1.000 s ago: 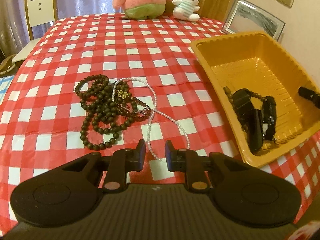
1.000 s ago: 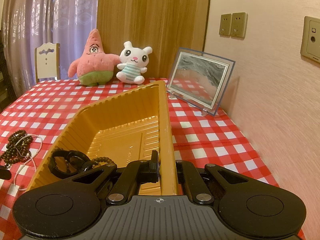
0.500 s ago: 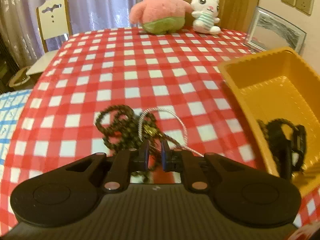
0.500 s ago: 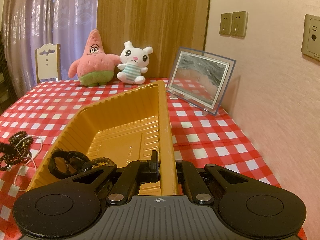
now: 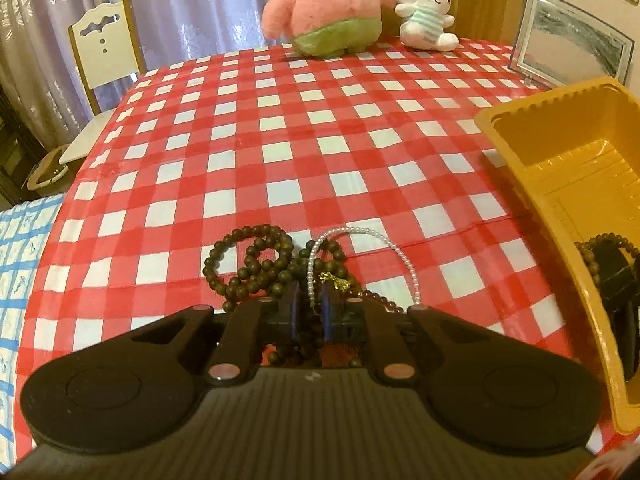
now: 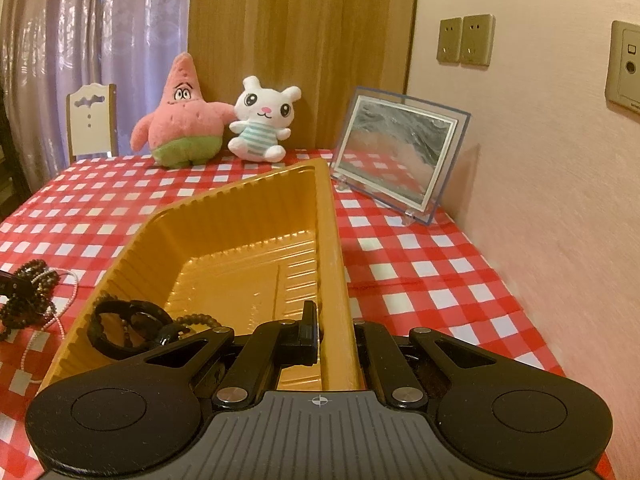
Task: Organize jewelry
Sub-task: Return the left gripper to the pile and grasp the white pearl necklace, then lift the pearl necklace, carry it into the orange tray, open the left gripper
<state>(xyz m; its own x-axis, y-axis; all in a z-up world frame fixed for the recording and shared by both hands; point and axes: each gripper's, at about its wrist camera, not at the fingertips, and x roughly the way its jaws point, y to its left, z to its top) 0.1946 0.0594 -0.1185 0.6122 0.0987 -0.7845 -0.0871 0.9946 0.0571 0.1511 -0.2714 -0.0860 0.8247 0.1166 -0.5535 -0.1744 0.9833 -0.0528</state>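
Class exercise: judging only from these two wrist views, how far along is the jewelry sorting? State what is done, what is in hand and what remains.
Done: black bracelets already lie in the yellow tray. In hand: the right gripper clamps the tray's rim, steadying it; the left gripper has narrow jaws around the tangle, with the pearl necklace strand between them. Left: the dark bead strands and pearls are on the tablecloth, outside the tray.

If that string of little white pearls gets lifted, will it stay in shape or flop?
The pearl strand is thin and loosely curved, so it will probably droop. It crosses the dark wooden beads, so it may snag them. The left gripper has narrow jaws; round beads might slip.
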